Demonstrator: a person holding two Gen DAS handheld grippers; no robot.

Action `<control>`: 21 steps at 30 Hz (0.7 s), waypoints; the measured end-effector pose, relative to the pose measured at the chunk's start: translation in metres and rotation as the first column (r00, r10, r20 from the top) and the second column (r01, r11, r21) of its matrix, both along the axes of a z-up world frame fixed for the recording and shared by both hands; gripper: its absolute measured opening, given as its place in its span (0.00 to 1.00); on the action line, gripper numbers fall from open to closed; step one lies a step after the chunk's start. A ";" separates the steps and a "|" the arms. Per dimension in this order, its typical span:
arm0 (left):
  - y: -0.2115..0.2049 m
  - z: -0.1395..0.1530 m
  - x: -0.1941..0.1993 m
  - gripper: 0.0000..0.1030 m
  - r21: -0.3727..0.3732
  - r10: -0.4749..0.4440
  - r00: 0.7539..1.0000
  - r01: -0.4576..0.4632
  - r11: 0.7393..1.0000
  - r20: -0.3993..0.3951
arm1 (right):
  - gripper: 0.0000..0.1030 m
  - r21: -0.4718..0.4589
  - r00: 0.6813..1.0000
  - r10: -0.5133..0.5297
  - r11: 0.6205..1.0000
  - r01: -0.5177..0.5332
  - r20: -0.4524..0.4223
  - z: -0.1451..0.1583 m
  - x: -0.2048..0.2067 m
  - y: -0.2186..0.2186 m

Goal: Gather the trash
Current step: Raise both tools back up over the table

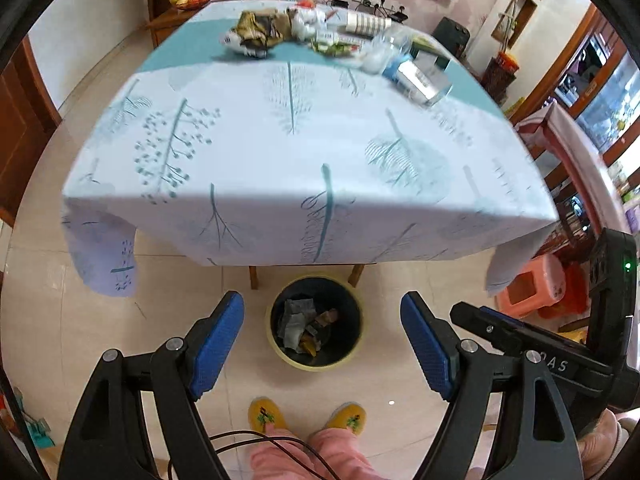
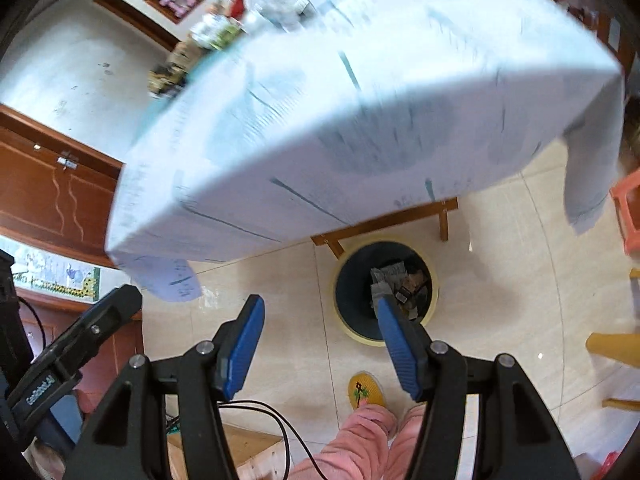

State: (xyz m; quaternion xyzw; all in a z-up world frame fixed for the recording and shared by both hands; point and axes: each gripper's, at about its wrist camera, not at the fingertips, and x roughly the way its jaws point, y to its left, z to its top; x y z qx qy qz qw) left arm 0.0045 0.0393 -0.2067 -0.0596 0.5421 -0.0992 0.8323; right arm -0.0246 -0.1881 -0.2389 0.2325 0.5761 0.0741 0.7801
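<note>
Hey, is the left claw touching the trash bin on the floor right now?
Apart. The left wrist view shows the left claw open and empty, held above the trash bin, which stands on the floor below; neither blue finger meets its rim.

1. Two grippers: the left gripper [image 1: 322,346] and the right gripper [image 2: 318,344], each with two blue pads spread apart.
2. One table [image 1: 256,168], ahead of both grippers.
3. One trash bin [image 1: 280,354] on the floor, between the left gripper's pads.
4. One heap of trash [image 1: 320,36] at the table's far end; its pieces blur together, uncountable.
5. Two yellow slippers [image 1: 266,416], below the left gripper.
6. One fruit bowl [image 1: 192,0], far ahead to the left.
</note>
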 end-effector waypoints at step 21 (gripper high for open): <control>-0.012 0.179 -0.026 0.77 -0.054 0.091 0.969 -0.080 0.995 0.228 | 0.58 -0.108 0.907 0.209 0.977 -0.181 0.365 0.194 -0.005 -0.002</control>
